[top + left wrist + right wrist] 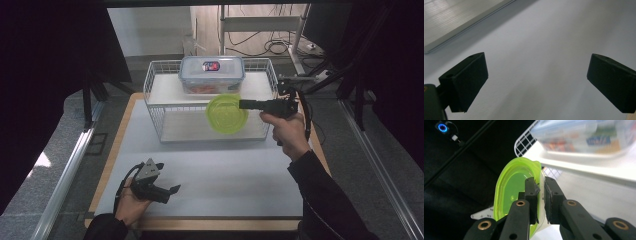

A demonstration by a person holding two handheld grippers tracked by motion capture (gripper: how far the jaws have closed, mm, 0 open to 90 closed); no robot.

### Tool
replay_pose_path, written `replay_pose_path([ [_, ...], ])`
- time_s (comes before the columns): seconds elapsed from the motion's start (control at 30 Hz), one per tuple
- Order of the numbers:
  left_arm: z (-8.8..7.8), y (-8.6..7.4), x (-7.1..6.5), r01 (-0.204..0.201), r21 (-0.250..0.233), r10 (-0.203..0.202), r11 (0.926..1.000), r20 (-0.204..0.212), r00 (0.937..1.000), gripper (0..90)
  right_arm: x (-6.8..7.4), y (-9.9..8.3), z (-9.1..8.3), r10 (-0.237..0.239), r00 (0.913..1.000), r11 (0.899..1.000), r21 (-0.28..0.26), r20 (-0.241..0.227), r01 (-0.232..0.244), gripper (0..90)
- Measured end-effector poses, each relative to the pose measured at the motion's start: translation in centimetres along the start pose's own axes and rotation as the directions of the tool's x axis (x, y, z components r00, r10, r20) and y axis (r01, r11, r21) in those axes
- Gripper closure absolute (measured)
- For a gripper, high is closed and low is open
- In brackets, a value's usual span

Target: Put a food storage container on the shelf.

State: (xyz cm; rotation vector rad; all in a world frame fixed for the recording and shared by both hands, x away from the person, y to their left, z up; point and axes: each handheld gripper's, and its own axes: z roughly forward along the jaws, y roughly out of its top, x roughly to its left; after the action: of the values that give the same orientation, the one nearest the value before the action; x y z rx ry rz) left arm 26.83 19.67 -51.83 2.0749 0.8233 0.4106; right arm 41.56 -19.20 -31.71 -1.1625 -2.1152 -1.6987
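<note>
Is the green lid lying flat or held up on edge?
On edge: the right hand-held gripper pinches the green lid by its rim, in front of the wire rack.

Evenly lit from above in the high view, with the white table top [215, 175] bright and dark curtains at both sides swallowing detail. Soft, slightly grainy throughout. Faint diffuse shadows beneath the wire rack [210, 100]. In the left gripper view, jaws sharp against a smooth grey gradient. In the right gripper view, near jaws crisp, green lid [514, 195] glowing translucent, clear container [586, 137] blurred and overexposed.
</note>
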Motion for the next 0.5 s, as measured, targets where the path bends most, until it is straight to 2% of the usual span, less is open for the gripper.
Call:
replay_pose_path([
  [0.3,0.0,0.0,0.0,0.008,-0.006,-0.008,0.9999,0.004,1.0000,3.4,1.1,3.3,-0.2,-0.003,1.0000,0.999,-0.036,0.004,0.004,82.4],
  [0.5,0.0,0.0,0.0,0.009,-0.007,-0.009,0.9999,0.004,1.0000,3.4,1.4,5.1,0.1,0.011,0.9999,0.998,-0.062,0.007,-0.010,82.5],
])
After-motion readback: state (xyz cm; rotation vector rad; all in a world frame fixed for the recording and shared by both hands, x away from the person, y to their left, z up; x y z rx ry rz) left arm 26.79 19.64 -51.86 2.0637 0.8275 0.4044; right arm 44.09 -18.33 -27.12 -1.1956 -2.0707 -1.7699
